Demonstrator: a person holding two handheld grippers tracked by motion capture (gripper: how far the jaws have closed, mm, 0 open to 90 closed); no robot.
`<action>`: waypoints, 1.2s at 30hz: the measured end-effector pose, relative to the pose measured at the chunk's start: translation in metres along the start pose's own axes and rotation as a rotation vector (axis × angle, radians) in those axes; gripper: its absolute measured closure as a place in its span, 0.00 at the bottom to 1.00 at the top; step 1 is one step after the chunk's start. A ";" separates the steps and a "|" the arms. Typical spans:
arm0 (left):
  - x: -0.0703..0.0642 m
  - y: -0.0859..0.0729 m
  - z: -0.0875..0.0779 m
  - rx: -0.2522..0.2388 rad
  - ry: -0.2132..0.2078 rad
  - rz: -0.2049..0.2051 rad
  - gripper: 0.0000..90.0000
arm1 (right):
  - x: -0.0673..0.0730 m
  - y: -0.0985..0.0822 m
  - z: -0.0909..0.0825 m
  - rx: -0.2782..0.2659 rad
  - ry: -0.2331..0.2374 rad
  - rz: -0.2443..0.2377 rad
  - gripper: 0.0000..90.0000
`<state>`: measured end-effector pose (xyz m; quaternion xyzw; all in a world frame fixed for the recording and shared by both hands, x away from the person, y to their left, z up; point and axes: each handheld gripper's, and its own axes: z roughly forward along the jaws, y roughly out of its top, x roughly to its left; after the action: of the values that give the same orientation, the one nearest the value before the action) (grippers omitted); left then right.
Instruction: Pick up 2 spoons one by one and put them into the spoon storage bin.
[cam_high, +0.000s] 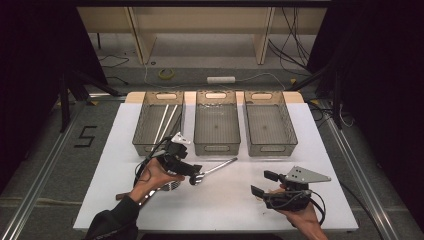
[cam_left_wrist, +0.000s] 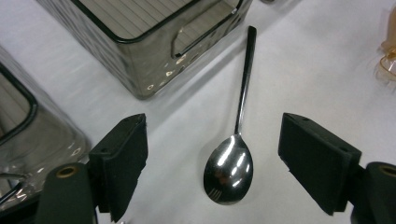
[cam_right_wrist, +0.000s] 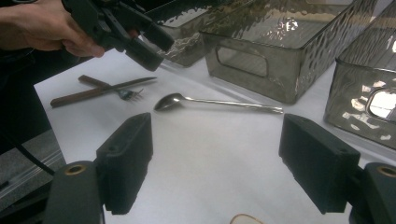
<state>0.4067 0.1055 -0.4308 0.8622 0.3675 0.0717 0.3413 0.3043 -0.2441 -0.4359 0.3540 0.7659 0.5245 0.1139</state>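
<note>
Fingers (cam_left_wrist: 119, 163) of the left gripper (cam_left_wrist: 215, 158) stand spread either side of the spoon (cam_left_wrist: 229, 167) lying on the white desk (cam_left_wrist: 303, 70); the right gripper (cam_right_wrist: 215, 163) fingers are spread too, over bare desk.

The left gripper (cam_high: 192, 175) sits in the person's left hand (cam_high: 152, 175), its jaws pointing down and to the right, spread wide with nothing pinched between them. The right gripper (cam_high: 264, 182) rests low in the right hand (cam_high: 300, 212), jaws pointing left and standing apart, empty.
</note>
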 end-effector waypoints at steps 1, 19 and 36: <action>-0.001 0.000 0.001 0.004 -0.002 0.003 0.26 | 0.000 0.000 0.000 0.001 -0.001 0.003 0.30; -0.015 0.003 0.018 0.058 0.007 0.071 0.29 | 0.001 0.000 0.002 0.010 -0.008 -0.007 0.30; -0.020 0.012 0.051 0.129 -0.012 0.119 0.56 | 0.001 0.000 0.002 0.015 -0.009 -0.008 0.30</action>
<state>0.4179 0.0588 -0.4590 0.9030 0.3174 0.0630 0.2826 0.3048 -0.2419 -0.4367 0.3541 0.7706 0.5168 0.1168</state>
